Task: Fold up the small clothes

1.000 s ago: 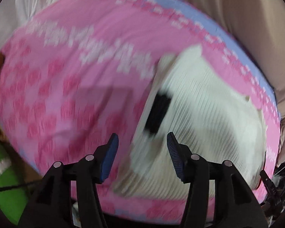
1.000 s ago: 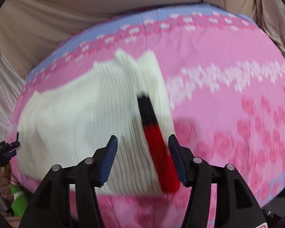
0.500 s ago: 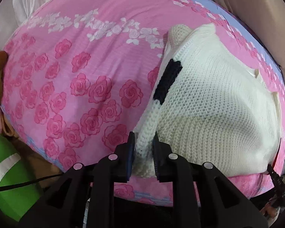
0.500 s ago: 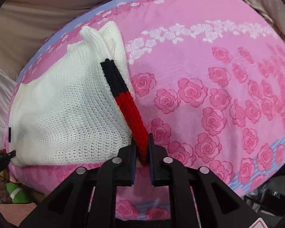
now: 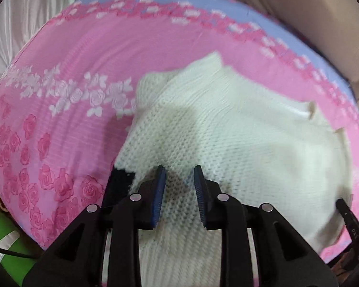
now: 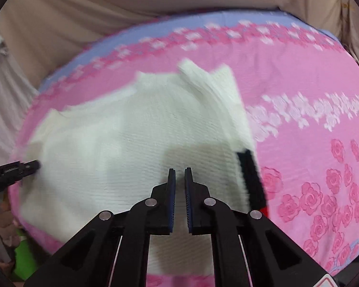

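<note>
Cream-white knitted sweater [image 5: 239, 138], with a black stripe [image 6: 250, 177] and a sliver of red [image 6: 265, 211] along one edge, lies spread on a pink bedsheet printed with roses and bordered in lilac-blue [image 5: 67, 124]. In the left wrist view the knit fills the middle and right of the bed and runs under the left gripper [image 5: 179, 179], which points steeply down over it; its blue-padded jaws stand a little apart and are opening, with knit visible through the gap, though whether any fold sits between the pads cannot be told. A black patch of the stripe shows just left of that gripper's left finger. In the right wrist view the sweater [image 6: 122, 148] covers the left and centre of the bed, and the right gripper [image 6: 179, 179] also tilts steeply down above it, its jaws drawn together to a thin slit with no cloth seen pinched between them. The black stripe lies just to the right of its right finger, running toward the near edge where the red shows. At the far left of this view the black tip of the other gripper reaches the sweater's edge; small white lettering on it is too blurred to read. Beige fabric [image 6: 107, 12] rises behind the bed, and a green object [image 5: 2, 229] sits low at the left.
</note>
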